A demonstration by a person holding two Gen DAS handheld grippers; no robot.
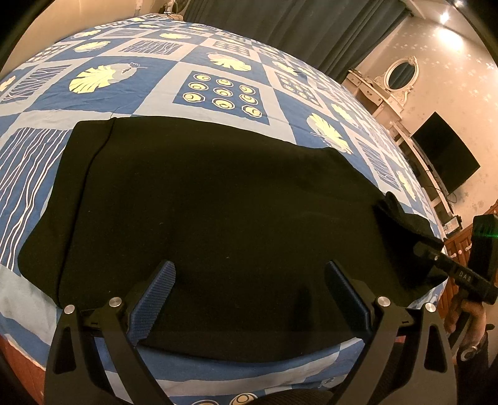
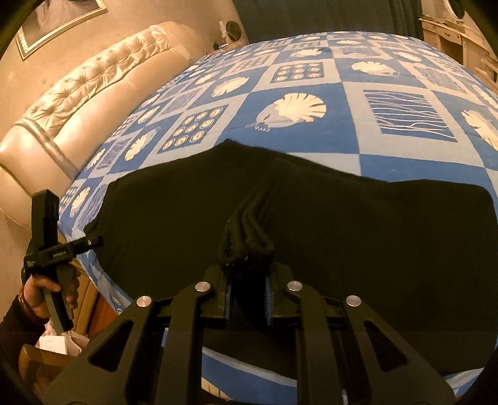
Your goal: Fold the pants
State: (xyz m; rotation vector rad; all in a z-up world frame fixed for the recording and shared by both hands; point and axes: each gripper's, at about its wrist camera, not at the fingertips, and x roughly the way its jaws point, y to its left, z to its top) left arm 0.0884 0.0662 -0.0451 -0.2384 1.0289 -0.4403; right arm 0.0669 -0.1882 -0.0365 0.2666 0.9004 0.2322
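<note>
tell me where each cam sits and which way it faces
Left wrist: sits on the left gripper, facing down over the black pants on the bed; its open jaws show, and the right gripper pinching cloth.
Right wrist: sits on the right gripper, facing down toward the headboard; its jaws are shut on bunched pants; the left gripper and a hand show.
Shared: pants, bed, each other's gripper.

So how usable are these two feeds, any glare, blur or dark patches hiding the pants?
Left wrist view: warm dim light, heavy fisheye bend, ceiling lamp flares; pants are flat black, folds barely readable. Right wrist view: sharp, same bend; only the bunched fabric in the right hand-held gripper shows texture.
</note>
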